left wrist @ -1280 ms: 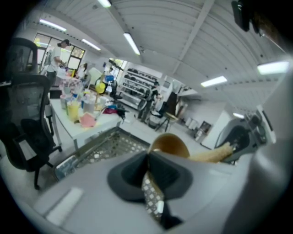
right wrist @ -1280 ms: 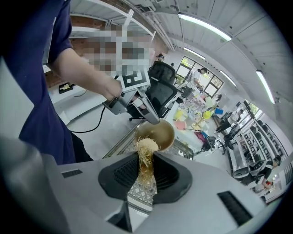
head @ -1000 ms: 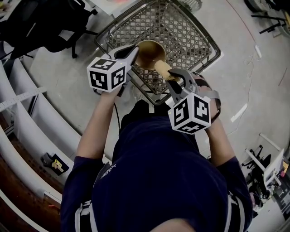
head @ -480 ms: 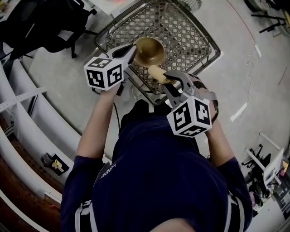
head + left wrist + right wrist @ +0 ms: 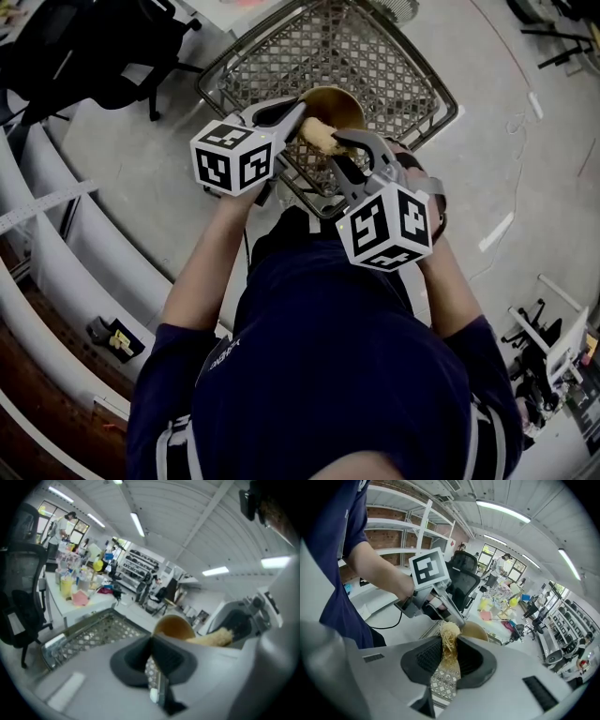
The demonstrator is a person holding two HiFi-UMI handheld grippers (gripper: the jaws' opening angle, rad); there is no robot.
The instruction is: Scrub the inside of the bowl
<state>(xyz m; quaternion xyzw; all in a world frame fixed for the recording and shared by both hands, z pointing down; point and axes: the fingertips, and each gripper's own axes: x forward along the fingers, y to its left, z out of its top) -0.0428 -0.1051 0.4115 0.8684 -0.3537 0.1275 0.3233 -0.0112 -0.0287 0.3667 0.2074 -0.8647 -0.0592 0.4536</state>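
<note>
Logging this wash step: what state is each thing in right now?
Bowl: held by its rim, above the basket.
Scrubber: clamped, tip at the bowl.
Left gripper: shut on bowl.
Right gripper: shut on scrubber.
Basket: on the floor, open top.

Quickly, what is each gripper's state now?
Left gripper: closed on the rim of the brown round bowl.
Right gripper: closed on the tan fibrous scrubber.

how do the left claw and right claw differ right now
The left claw is shut on the rim of the brown bowl; the right claw is shut on a pale fibrous scrubber. The left claw's jaws sit nearly together; the right claw's stand wider apart round the scrubber. Both hang over the mesh basket, tips meeting at the brown bowl.
</note>
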